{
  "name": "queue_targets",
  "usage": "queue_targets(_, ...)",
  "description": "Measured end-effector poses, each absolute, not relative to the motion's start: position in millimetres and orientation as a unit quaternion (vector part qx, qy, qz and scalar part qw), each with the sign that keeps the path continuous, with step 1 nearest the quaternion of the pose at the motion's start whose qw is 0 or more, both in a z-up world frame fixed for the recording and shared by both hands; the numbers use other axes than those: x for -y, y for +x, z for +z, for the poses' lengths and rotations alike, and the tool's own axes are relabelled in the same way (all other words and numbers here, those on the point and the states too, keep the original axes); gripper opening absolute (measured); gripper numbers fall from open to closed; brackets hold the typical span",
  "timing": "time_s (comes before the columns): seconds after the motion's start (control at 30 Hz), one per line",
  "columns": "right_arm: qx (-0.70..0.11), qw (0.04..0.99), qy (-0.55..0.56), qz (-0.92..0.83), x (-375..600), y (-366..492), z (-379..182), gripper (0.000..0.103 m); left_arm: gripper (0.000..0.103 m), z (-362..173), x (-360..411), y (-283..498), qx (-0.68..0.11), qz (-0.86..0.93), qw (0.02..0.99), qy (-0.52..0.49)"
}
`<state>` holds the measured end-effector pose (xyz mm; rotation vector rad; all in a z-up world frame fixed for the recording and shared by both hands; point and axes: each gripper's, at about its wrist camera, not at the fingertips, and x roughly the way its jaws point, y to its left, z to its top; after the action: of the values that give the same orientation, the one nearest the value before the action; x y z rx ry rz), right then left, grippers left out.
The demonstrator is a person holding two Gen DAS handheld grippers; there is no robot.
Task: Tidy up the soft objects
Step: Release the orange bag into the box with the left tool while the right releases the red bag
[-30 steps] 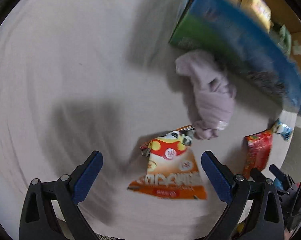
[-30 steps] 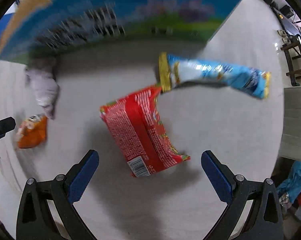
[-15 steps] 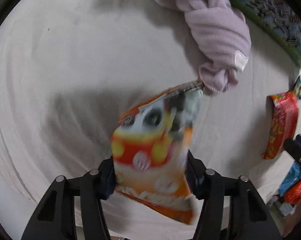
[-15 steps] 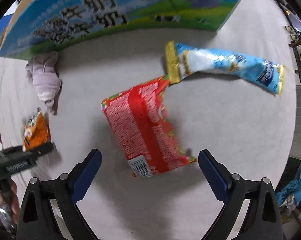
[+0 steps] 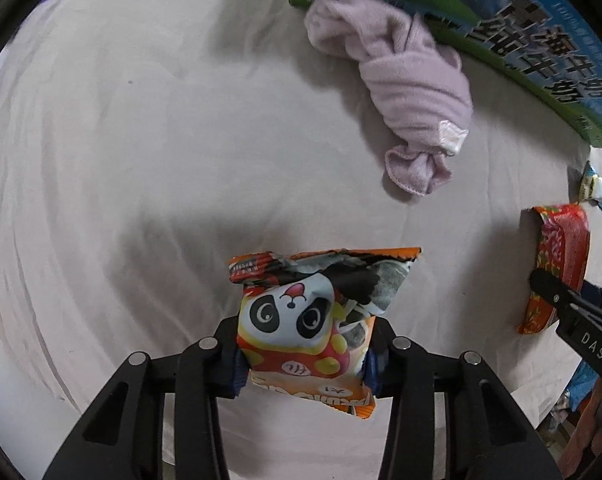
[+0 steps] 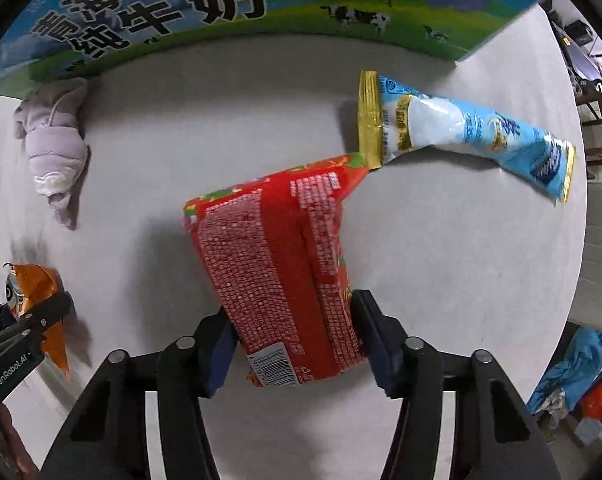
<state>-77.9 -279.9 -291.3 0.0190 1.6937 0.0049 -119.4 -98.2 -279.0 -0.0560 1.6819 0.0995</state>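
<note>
My left gripper [image 5: 303, 364] is shut on an orange panda snack bag [image 5: 313, 320], which it holds above the white cloth-covered table [image 5: 121, 160]. My right gripper [image 6: 293, 344] is shut on a red snack packet [image 6: 277, 264], tilted up off the table. A rolled lilac towel [image 5: 409, 92] lies against a blue and green milk carton box [image 5: 533, 40]. A light blue packet [image 6: 461, 132] lies on the table beyond the red packet. The orange bag also shows at the left of the right wrist view [image 6: 37, 296].
The milk box [image 6: 261, 0] stands along the far side of the table. The table's right edge [image 6: 581, 200] drops off to a room with chairs and coloured bags on the floor [image 6: 581, 368].
Both grippers have closed: the left took the orange panda bag and lifted it, the right closed on the red packet, which now tilts up off the table.
</note>
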Motion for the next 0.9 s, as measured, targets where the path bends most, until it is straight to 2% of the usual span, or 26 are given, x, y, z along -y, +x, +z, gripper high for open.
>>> queue_targets(0.07,-0.748,0.664,0.016,0.003,271.1,-81.8,-286.7,0.051,0.040,-270.2,91.5,-114.6,-0.739,0.043,0.673,-0.020)
queue_targets(0.23,-0.743,0.668,0.043,0.021,269.9,-87.9,-264.1,0.050,0.040,-233.3,115.2,-136.4,-0.719,0.030,0.694,-0.009)
queue_targets(0.53,-0.703,0.707,0.056,0.059,261.2,-89.2,-185.9,0.049,0.040,-150.7,159.9,-142.8,-0.677,-0.012,0.736,0.001)
queue_targets(0.8,-0.669,0.739,0.046,0.061,282.1,-88.6,-112.6,0.049,0.040,-78.0,137.5,-116.2,-0.640,-0.038,0.767,0.005)
queue_targets(0.9,-0.659,0.748,0.054,0.063,281.4,-81.9,-104.0,0.049,0.040,-55.5,135.1,-104.6,-0.629,-0.047,0.776,-0.001)
